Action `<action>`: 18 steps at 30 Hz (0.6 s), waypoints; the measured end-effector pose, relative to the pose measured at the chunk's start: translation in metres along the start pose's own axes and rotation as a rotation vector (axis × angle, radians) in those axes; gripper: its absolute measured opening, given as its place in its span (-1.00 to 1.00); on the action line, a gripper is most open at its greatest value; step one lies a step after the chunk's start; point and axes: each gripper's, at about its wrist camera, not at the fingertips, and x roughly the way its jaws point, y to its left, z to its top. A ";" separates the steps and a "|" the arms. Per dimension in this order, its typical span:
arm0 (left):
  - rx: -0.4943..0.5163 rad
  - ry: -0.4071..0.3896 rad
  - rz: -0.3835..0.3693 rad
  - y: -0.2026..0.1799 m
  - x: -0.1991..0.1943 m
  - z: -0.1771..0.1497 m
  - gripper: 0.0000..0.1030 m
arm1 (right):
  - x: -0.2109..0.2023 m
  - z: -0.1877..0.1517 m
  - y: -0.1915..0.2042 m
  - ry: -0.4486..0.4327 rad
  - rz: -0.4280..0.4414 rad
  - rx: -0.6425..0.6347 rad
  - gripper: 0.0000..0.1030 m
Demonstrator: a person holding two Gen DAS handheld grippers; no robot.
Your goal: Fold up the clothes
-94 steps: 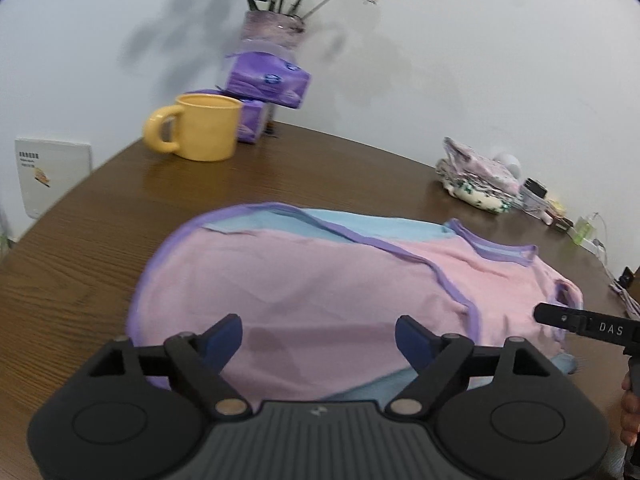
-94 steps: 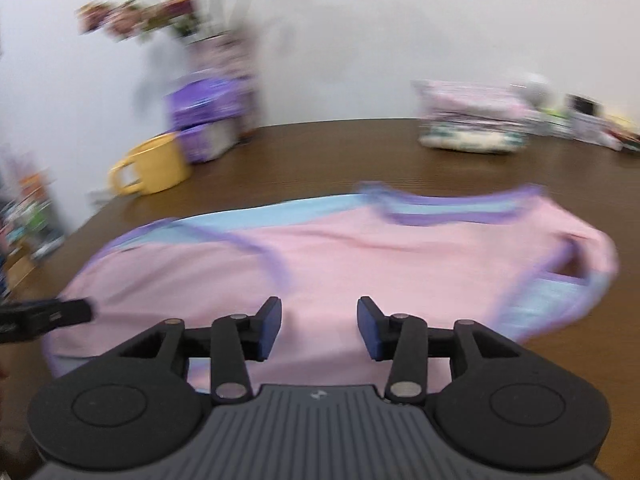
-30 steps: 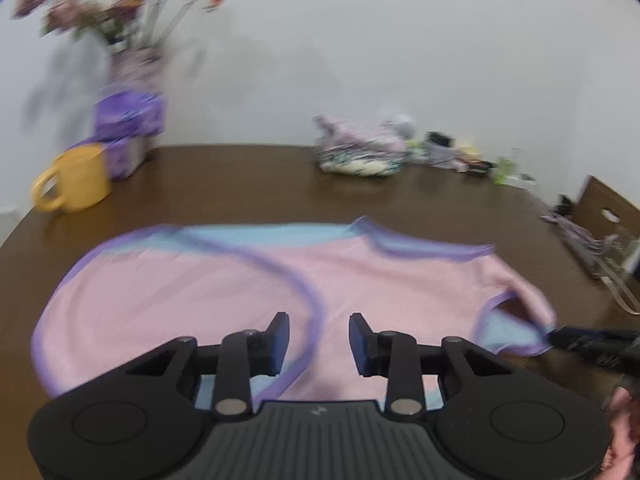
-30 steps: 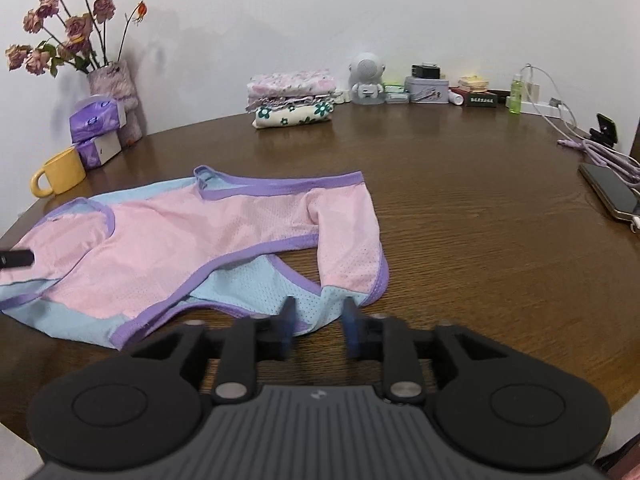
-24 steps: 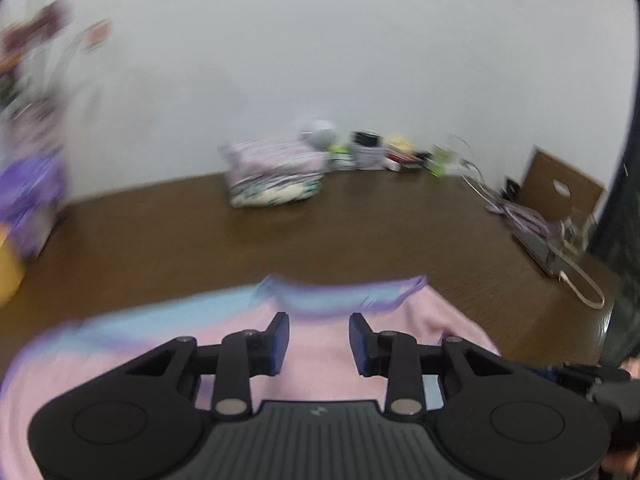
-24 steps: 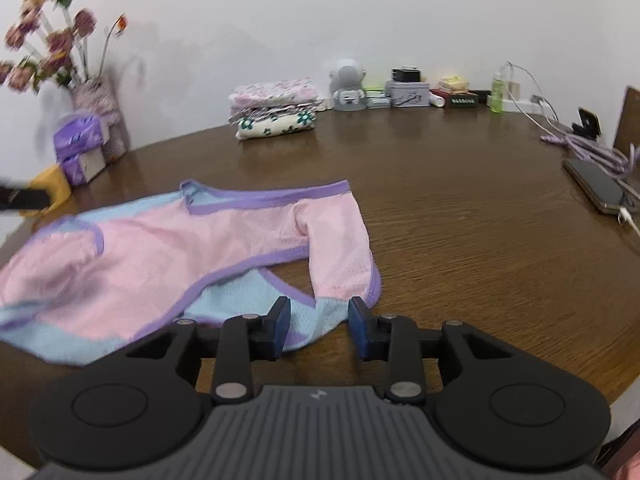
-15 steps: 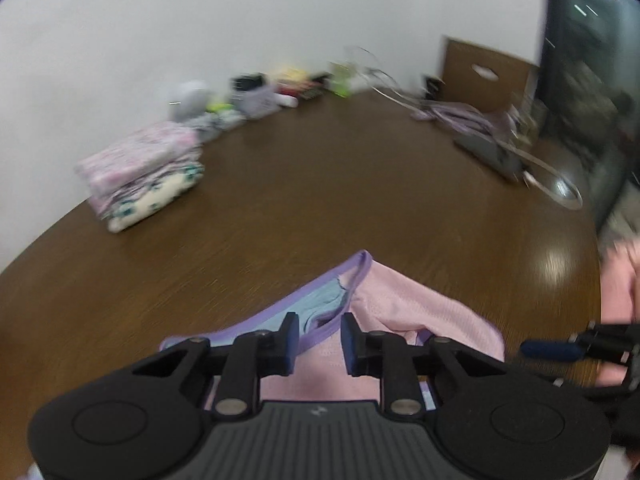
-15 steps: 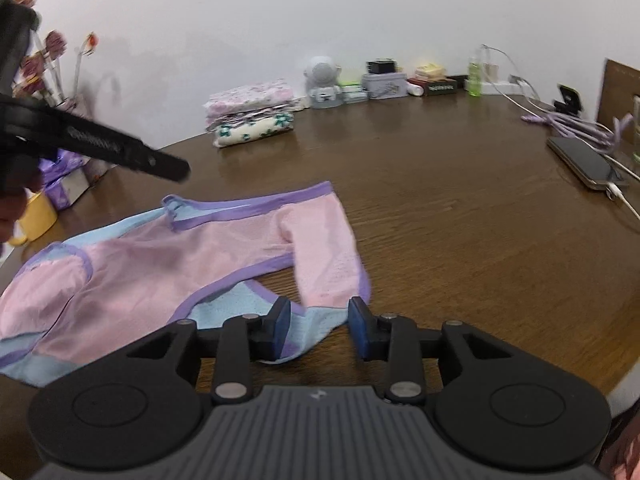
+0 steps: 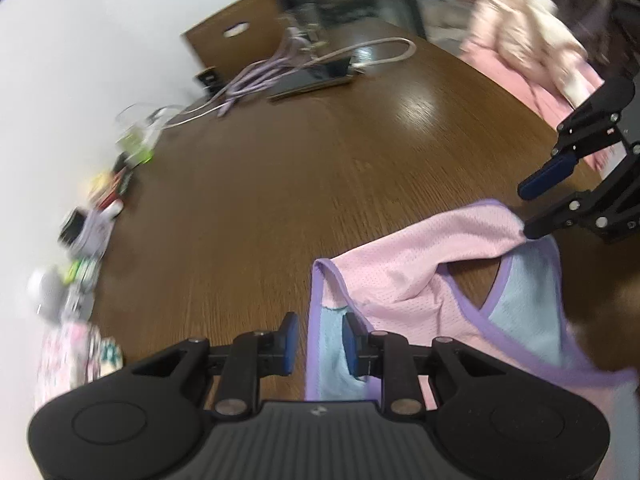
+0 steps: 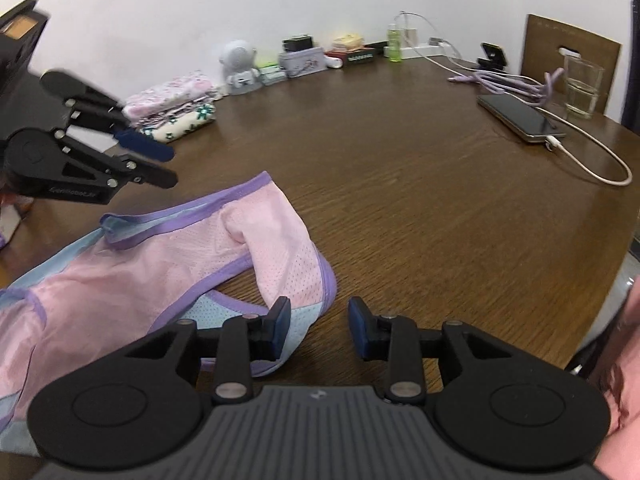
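The pink-and-blue garment [image 10: 168, 264] lies flat at the near edge of the wooden table [image 10: 400, 184]. The left gripper [image 9: 316, 338] straddles its purple hem, narrowly parted, nothing pinched; the right gripper [image 10: 316, 326], slightly apart, hovers empty beside the corner. If either closes shallow, the thin mesh could slip out.

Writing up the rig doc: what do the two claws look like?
Both alike: black plastic bodies, ribbed grey centre plate with a small logo, two round discs, silver pivot pins, linkage fingers with blue pads. Left claw, right claw. White lettering on the left's side, unreadable. No cables visible.
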 end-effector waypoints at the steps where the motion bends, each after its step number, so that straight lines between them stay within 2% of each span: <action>1: 0.025 -0.004 -0.010 0.002 0.004 0.000 -0.56 | 0.001 -0.001 0.004 0.004 -0.010 0.003 -0.34; 7: 0.112 -0.047 -0.074 0.012 0.024 -0.004 -0.54 | 0.002 -0.007 0.025 0.019 -0.071 0.000 -0.33; 12: 0.096 -0.047 -0.103 0.024 0.044 -0.007 -0.48 | 0.002 -0.003 0.031 0.004 -0.109 -0.009 -0.27; 18: 0.110 -0.056 -0.148 0.025 0.063 -0.002 -0.48 | 0.010 0.000 0.030 0.030 -0.151 -0.028 -0.27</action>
